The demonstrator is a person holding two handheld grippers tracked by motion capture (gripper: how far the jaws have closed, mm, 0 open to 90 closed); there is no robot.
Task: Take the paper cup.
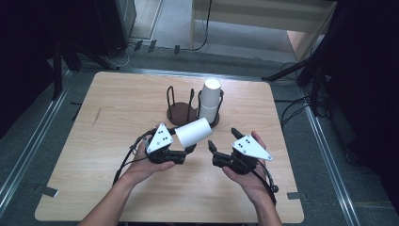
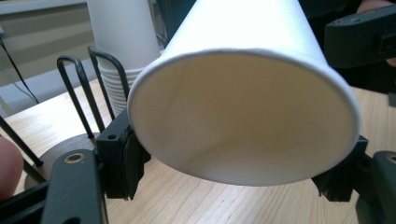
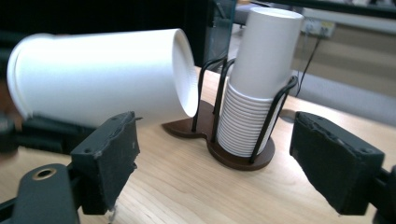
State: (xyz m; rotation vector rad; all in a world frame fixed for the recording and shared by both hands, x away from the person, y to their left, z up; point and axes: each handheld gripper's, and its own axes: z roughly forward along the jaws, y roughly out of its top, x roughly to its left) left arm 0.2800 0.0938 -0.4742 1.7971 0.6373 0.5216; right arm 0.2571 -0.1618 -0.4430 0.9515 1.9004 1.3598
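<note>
While clamped near its open rim by the left gripper, paper cup lies on its side above the table, at about 7 o'clock from the cup stack in its wire holder. Jaws pressed against the cup wall on both sides, rim bulging slightly oval in the left gripper view.

Judged light, thin-walled and easily crushed; smooth paper, somewhat slippery. Best taken just behind the rolled rim, where the wall is stiffest, or across the base end; squeezed mid-wall, likely to buckle. Gentle pressure only.

Long axis roughly level, running from 8 o'clock to 2 o'clock in the high view. Mouth toward the left gripper, closed base pointing up and away toward the stack. Seen from the right gripper view, lying sideways with the base end at 3 o'clock, just short of the holder's empty wire slot.

Right gripper at 4 o'clock from the cup, jaws spread apart with nothing between them, pointing toward the holder. Apart from the cup, not touching it.

Stack standing upright, upside down, in the holder's right-hand slot; left-hand slot empty.
</note>
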